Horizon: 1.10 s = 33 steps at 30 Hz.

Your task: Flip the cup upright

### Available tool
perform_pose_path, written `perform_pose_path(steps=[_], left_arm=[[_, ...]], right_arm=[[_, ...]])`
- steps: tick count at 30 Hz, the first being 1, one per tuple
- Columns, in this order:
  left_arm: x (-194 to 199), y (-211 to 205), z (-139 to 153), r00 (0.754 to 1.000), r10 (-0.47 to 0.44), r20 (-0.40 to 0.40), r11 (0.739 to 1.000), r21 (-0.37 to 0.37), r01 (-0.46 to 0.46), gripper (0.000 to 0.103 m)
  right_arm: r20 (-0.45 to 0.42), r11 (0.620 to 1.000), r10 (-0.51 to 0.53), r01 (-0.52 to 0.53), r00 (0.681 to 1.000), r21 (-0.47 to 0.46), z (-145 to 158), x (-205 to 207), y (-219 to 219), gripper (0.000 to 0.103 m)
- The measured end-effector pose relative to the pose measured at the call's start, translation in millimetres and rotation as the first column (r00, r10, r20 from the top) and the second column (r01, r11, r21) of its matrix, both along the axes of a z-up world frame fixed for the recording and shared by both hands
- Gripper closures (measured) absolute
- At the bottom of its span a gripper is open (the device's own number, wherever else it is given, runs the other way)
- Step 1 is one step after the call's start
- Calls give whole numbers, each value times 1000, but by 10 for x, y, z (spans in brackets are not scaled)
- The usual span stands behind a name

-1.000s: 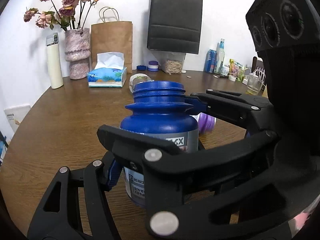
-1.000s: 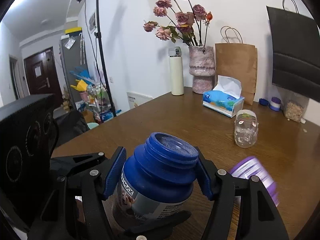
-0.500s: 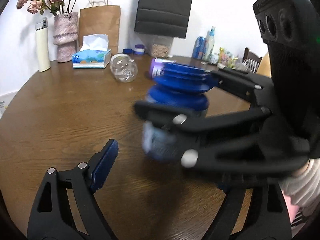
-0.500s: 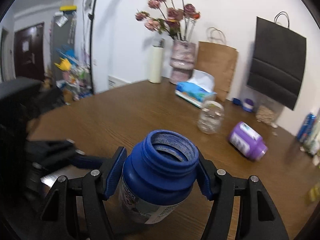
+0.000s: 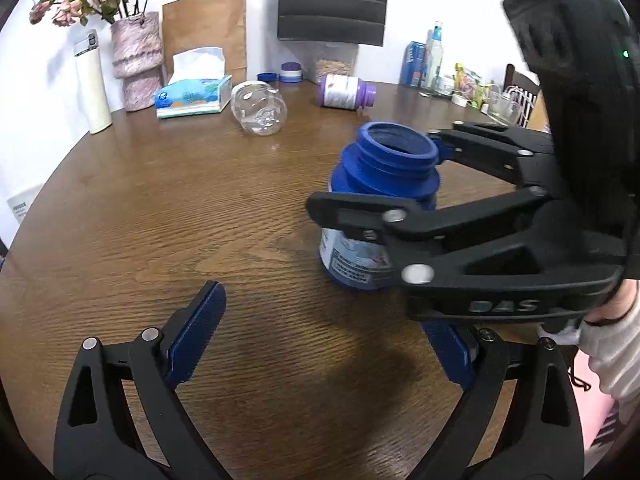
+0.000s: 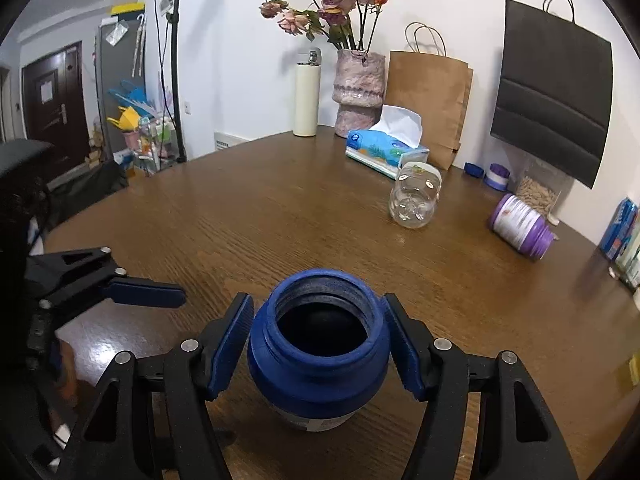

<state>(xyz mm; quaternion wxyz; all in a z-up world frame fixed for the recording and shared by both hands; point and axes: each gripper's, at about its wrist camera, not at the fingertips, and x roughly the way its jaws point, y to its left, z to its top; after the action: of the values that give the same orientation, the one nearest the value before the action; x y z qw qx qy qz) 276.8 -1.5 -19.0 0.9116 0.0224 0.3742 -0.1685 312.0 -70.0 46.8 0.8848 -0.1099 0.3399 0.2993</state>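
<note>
Blue jar upright on wooden table, mouth open to top. R gripper fingers astride jar neck, pads close to it; contact prob, hard to confirm. L gripper spread wide, nothing between pads, short of jar. Clear jar and purple bottle lie on sides farther back.

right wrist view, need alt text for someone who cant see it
A blue plastic jar stands upright, mouth open, on a brown wooden table, with the right gripper around it. A clear jar and purple bottle lie tipped over behind.
</note>
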Motion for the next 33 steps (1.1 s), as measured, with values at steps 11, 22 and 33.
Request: perform_pose_path(steps=[11, 22, 33], left_arm=[[-241, 348, 337, 979, 157, 127, 987, -65, -149, 3], [-517, 410, 618, 936, 245, 254, 969, -89, -230, 1], [-1346, 332, 518, 868, 337, 365, 938, -47, -344, 0]], right_arm=[[21, 985, -134, 130, 991, 111, 520, -338, -713, 23], [46, 949, -312, 310, 949, 54, 566, -703, -1295, 22], [195, 947, -295, 259, 935, 191, 569, -1574, -1170, 22]])
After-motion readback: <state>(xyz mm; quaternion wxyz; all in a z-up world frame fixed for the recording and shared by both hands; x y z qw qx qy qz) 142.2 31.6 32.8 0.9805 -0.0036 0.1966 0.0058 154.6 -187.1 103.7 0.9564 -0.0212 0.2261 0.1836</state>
